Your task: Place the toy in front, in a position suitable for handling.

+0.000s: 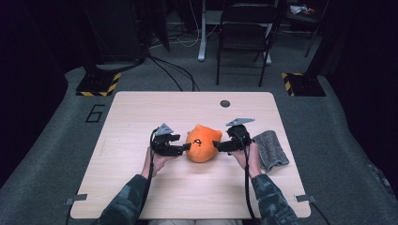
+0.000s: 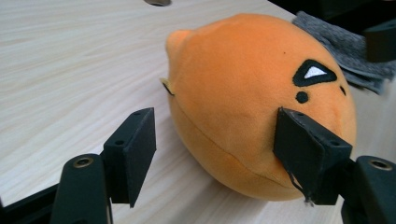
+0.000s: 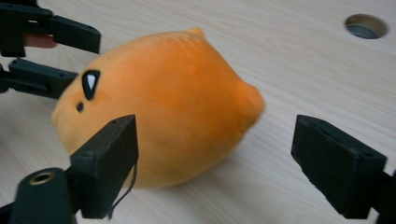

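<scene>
An orange plush toy [image 1: 203, 143] with a black-and-white eye patch lies on its side in the middle of the light wooden table [image 1: 136, 117]. My left gripper [image 1: 187, 147] comes at it from the left with its jaws open. In the left gripper view the plush [image 2: 243, 93] bulges between the pads of that gripper [image 2: 219, 144]; one pad is beside its flank and the other stands clear. My right gripper [image 1: 217, 146] meets the toy from the right, also open. In the right gripper view the plush [image 3: 159, 102] sits partly inside the wide gap of that gripper [image 3: 217, 158].
A folded grey cloth [image 1: 271, 149] lies just right of my right hand. A round cable hole [image 1: 225, 103] is set in the table's far side. Beyond the table stand a black folding chair [image 1: 244, 28] and stand bases with yellow-black tape.
</scene>
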### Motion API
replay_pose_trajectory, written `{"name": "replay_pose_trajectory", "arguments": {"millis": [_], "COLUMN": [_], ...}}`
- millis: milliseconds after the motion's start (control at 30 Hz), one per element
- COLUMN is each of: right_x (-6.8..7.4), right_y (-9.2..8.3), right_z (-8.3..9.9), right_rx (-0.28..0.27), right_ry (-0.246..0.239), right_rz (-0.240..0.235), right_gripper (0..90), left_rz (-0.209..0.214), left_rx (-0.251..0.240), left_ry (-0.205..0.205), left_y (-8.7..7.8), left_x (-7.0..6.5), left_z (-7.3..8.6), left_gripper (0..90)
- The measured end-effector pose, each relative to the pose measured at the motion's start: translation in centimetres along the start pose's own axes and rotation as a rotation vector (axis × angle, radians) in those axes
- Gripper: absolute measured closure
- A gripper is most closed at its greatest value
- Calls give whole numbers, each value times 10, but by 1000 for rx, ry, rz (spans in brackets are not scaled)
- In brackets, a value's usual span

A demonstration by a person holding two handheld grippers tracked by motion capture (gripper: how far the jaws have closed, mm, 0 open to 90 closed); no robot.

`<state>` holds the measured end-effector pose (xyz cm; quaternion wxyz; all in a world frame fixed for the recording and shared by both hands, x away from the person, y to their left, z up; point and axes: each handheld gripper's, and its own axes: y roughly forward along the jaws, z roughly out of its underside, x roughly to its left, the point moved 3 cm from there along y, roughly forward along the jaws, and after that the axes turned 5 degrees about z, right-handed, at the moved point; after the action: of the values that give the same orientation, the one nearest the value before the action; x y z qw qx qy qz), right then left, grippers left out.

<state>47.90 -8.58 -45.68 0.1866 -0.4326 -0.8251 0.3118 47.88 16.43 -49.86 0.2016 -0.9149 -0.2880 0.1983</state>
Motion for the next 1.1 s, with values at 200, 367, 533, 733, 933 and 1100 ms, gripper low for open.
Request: {"name": "replay_pose_trajectory", "arguments": {"millis": [200,367,533,733,933,1100], "right_x": [7,7,8,13,15,14], "right_y": [25,31,32,27,13,-3], "right_z": [2,9,14,9,-1,-11], "right_rx": [54,63,56,-2,-44,-80], "right_ry": [19,23,34,13,-46,-103], "right_rz": [-53,-60,-62,-37,-20,-45], "right_gripper": [382,541,682,784,791,791], "left_rz": [76,93,72,36,22,2], "left_rx": [16,4,-19,-48,-81,-110], "left_ry": [-28,-20,-12,4,32,63], "left_y": [9,14,16,12,4,-8], "left_x": [2,-4,-11,-17,-30,-46], "left_z": [7,13,16,14,8,0], "left_gripper": [418,596,726,787,792,794]}}
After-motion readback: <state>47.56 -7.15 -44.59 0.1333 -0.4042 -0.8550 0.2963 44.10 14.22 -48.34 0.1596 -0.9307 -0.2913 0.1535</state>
